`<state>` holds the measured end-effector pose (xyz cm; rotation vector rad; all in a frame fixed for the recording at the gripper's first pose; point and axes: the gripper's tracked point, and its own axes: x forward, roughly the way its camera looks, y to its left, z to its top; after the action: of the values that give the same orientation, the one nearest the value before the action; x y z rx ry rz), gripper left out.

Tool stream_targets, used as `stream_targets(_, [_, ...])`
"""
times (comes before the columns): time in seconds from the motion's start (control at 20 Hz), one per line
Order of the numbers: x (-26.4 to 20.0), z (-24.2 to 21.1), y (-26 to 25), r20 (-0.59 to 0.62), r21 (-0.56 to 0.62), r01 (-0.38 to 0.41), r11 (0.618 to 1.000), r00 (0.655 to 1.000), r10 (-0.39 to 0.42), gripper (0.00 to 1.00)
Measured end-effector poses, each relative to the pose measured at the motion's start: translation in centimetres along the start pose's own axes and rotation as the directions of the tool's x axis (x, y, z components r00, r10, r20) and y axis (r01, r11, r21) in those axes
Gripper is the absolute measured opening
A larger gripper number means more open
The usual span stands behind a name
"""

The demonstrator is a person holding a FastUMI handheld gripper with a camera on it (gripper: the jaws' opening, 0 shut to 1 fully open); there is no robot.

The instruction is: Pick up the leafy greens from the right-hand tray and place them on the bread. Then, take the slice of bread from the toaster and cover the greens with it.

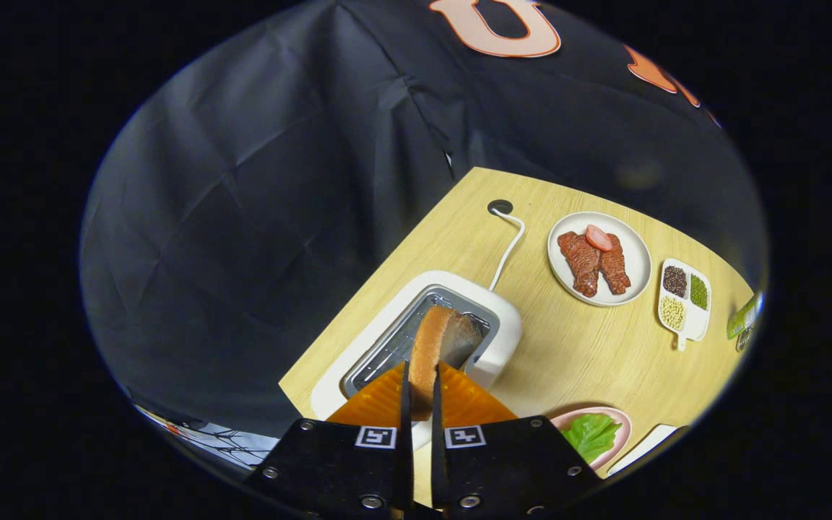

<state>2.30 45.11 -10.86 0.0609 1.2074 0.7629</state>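
My gripper (421, 375) is shut on a slice of bread (436, 345), pinching its lower edge so the slice stands on edge between the fingers. The slice hangs just above the slot of the white toaster (503, 339), which sits on the wooden table (575, 354) below the fingers. To the right of the fingers, a pink plate (624, 426) carries leafy greens (589, 435). Any bread under the greens is hidden from me.
A white cord (508, 249) runs from the toaster to a hole in the table. Beyond the toaster a round white plate (636, 249) holds meat strips and a sausage slice. A small divided dish (685, 328) of beans lies right of it. A white tray corner (646, 446) is beside the pink plate.
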Motion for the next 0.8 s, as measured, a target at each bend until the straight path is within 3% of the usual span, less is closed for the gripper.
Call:
stream_targets(0.4, [-3.8, -0.2, -0.5, 0.118, 0.086, -0.134, 0.987, 0.985, 0.123, 0.10])
stream_targets(0.8, [-8.2, -1.3, -1.1, 0.227, 0.078, -0.235, 0.969, 0.950, 0.212, 0.10])
